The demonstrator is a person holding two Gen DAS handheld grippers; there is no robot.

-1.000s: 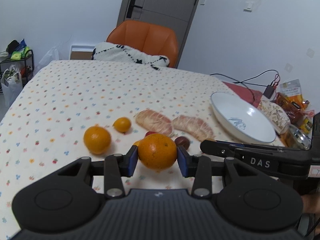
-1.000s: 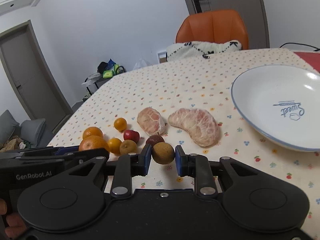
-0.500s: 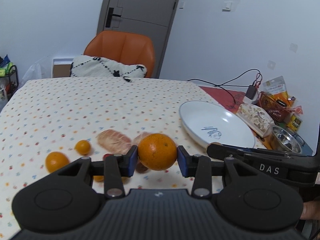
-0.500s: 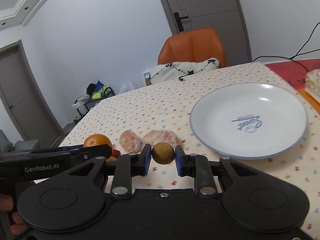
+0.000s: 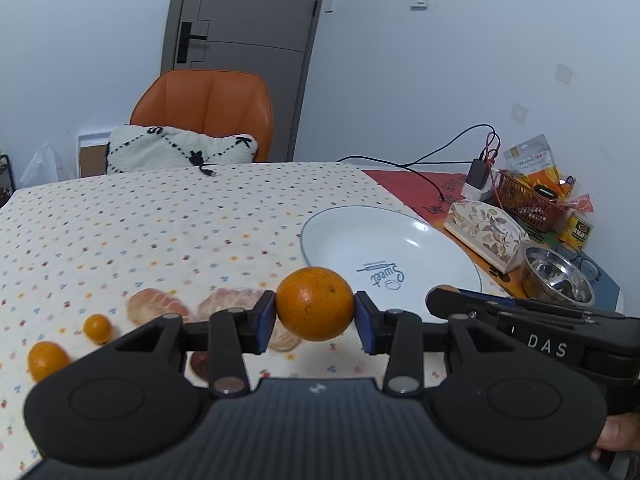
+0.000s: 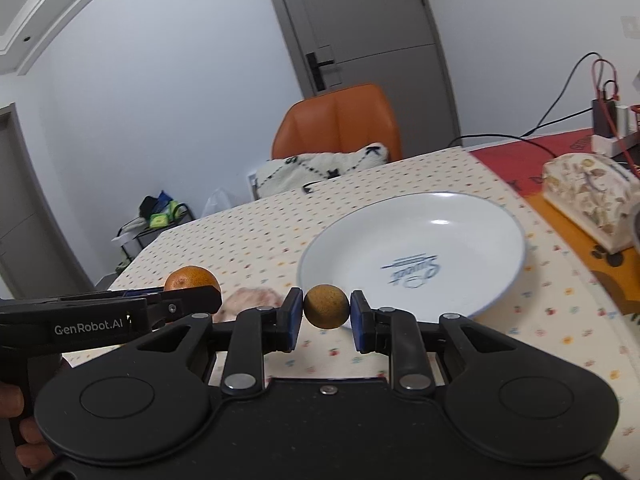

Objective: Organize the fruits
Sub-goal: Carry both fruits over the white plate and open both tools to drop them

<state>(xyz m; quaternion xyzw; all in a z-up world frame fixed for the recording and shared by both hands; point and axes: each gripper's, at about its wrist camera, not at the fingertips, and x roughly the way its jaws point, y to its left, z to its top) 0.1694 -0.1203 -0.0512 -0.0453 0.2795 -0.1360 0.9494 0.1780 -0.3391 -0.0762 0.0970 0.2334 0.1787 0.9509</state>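
Observation:
My left gripper (image 5: 315,317) is shut on a large orange (image 5: 314,303), held above the dotted tablecloth just left of the white plate (image 5: 352,236). My right gripper (image 6: 325,317) is shut on a small round brown fruit (image 6: 326,306), held over the near rim of the same white plate (image 6: 472,236). The left gripper's orange (image 6: 192,277) shows at the left of the right wrist view. Two peeled pomelo pieces (image 5: 154,304), two small oranges (image 5: 97,328) and a dark red fruit (image 5: 199,364) lie on the cloth, lower left.
Right of the plate are a floral pouch (image 5: 486,236), a steel bowl (image 5: 557,276), a red basket (image 5: 528,198) with packets and a charger cable (image 5: 420,164). An orange chair (image 5: 208,114) with a white cushion (image 5: 180,152) stands at the table's far edge.
Both grippers have carried their fruits to the right, away from the fruit pile and toward the plate, rising slightly. The plate now lies closer and more central in both views.

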